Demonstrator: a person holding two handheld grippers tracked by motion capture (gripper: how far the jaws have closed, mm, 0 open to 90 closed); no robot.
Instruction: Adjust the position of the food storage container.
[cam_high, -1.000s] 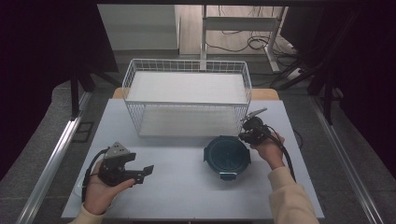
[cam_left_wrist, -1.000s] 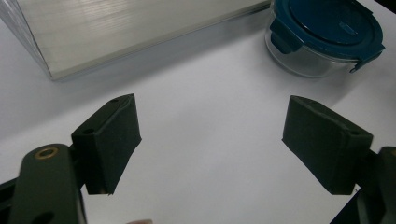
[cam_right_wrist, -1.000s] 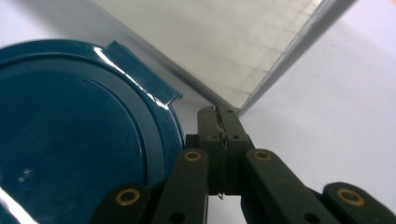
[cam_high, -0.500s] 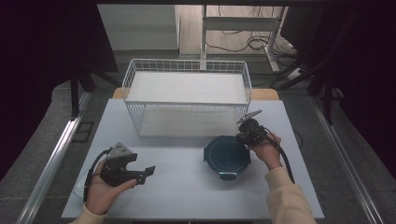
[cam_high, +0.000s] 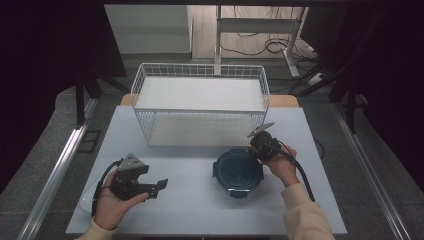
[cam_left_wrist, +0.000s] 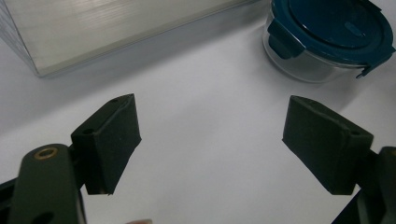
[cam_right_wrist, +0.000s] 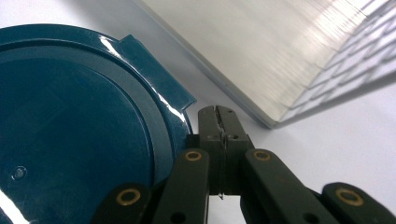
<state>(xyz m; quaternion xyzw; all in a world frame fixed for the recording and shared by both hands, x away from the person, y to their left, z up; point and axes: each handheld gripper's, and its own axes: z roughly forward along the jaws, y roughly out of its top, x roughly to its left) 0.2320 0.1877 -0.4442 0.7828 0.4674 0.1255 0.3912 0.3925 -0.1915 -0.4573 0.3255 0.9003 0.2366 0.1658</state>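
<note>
The right gripper (cam_right_wrist: 219, 122) has its two jaws pressed flat together, and nothing is between them. Its closed tip sits just beside the rim of the round container (cam_high: 238, 171), at the edge that faces the wire basket (cam_high: 200, 107). In the right gripper view the tip lies next to one of the dark blue lid's locking flaps (cam_right_wrist: 156, 77), a little outside the rim; I cannot tell if it already touches the lid or only stands very close to it. From these fingers the lid spreads away to the left in that view, and the basket's side runs behind on the right.

The container stands on the white table (cam_high: 200, 200), in front of the basket and right of the middle. Its lid (cam_left_wrist: 334, 25) is on the glass bowl, and its flaps stick out at several sides. The container is round, so it has no long axis; what matters is which flap is nearest, and this is the one at the right gripper's tip.

The left gripper (cam_high: 161, 185) rests in the person's left hand (cam_high: 112, 210), well apart from the container. Its jaws stand wide, with only bare table between the pads (cam_left_wrist: 109, 140). It points toward the container, which shows far off at the top right of the left gripper view.

I judge that the right hand is much nearer, so the next move, probably pushing or lifting that flap, belongs to it.
</note>
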